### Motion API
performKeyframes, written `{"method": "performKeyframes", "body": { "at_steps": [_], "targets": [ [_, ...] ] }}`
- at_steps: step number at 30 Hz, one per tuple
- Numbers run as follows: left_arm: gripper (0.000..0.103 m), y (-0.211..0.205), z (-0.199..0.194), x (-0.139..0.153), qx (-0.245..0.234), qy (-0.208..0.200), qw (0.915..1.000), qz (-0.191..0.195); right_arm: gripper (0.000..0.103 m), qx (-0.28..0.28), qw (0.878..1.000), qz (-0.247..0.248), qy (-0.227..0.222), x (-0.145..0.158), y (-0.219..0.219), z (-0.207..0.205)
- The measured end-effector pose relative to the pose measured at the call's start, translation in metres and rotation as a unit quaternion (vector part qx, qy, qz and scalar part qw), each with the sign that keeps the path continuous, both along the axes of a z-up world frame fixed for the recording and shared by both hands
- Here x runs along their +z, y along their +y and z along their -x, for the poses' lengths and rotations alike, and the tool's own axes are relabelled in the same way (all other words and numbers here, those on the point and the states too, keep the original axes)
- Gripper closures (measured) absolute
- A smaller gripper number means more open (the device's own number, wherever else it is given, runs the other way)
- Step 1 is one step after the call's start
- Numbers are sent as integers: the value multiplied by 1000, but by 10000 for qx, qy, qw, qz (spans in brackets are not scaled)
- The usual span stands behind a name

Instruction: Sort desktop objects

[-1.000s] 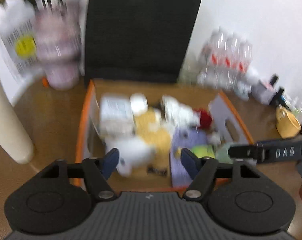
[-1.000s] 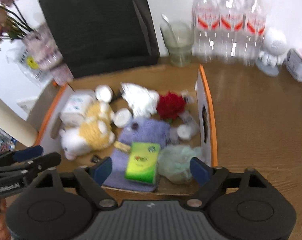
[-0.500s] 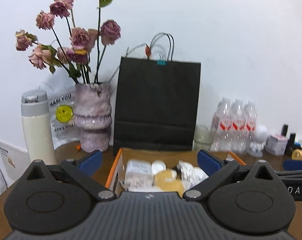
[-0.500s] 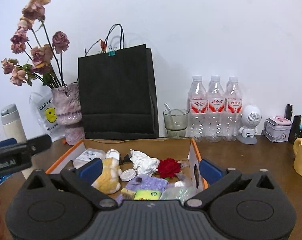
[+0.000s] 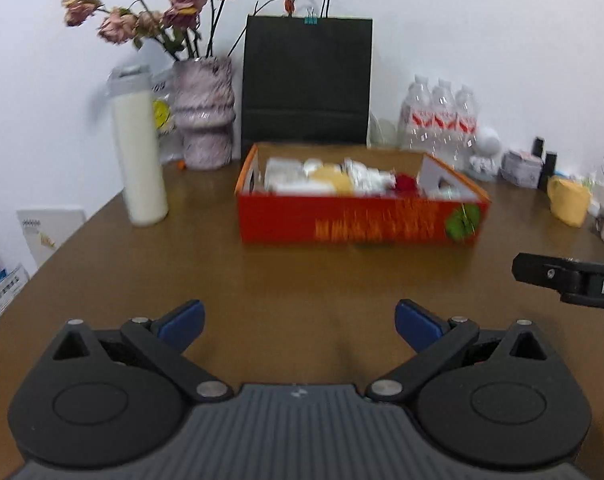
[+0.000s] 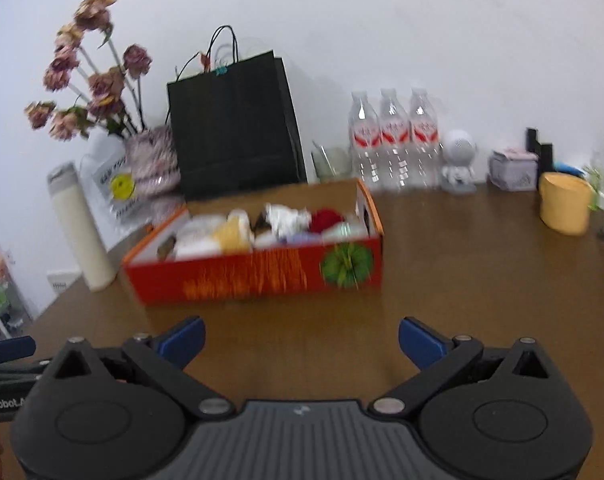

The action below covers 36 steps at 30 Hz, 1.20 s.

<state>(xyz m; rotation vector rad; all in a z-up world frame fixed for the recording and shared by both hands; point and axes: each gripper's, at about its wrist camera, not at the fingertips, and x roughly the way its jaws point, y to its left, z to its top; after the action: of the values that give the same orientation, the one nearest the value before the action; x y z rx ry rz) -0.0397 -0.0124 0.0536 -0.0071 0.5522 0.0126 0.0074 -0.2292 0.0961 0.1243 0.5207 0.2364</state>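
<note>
Both grippers empty, jaws spread wide, nothing between the blue pads. Left gripper (image 5: pixel 298 322) hangs low over bare brown table (image 5: pixel 302 280); right gripper (image 6: pixel 300 340) likewise, with the tip of the other tool showing at each view's edge. The red box (image 5: pixel 357 220) sits straight ahead of both, well beyond the fingertips, a stretch of bare wood between. From the right wrist the box (image 6: pixel 258 272) lies ahead and slightly left, its near wall facing the jaws. Contents blurred, but readable in part: a yellow-and-white plush toy (image 6: pixel 232 236) toward the left, crumpled white paper (image 6: pixel 286 216) mid-box, a red flower-like lump (image 6: pixel 325 220) to the right, pale flat packets at far left; the rest too smeared to name. Handling, as judged: everything in there looks light. The plush is soft and will squash, so take it across the body, not by a limb. Paper wad crushes freely; any bite holds. The red bloom looks delicate; pinch low, gently. Flat packets may be slick and lie tight against neighbours, so an edge must be found first. The box itself is thin card, probably flexing if gripped by one wall; two-handed at opposite short ends seems safer. Items are packed touching each other, so lifting one may drag its neighbour.
</note>
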Motion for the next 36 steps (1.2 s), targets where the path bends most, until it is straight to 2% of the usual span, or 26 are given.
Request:
{"method": "performKeyframes", "body": {
  "at_steps": [4,6,9,13,17,22,26,36],
  "targets": [
    [0,4,47,-16,0,67,10000,1,0,99,9998,-77,145,-18,-10,58],
    [0,10,52,-21,209,253,9994,114,0,127,9997,113,147,-28,-10,83],
    [0,13,47,-26,161,444,9986,238,0,140,9994,177,259,-37,-7,95],
    [0,5,24,-31,109,528,9985,8,0,242,9990,201,329,-42,5,82],
    [0,-2,-12,-39,-153,721,9971,-199,0,249,9947,731,678,-54,29,49],
    [0,3,-43,-51,-46,935,9955,-143,0,302,9928,809,831,-62,46,17],
    [0,4,-49,-56,-88,727,9973,-101,0,295,9909,1035,806,-64,56,2],
    [0,5,-53,-57,-35,737,9973,-56,0,235,9917,990,792,-65,55,-10]
  ]
}}
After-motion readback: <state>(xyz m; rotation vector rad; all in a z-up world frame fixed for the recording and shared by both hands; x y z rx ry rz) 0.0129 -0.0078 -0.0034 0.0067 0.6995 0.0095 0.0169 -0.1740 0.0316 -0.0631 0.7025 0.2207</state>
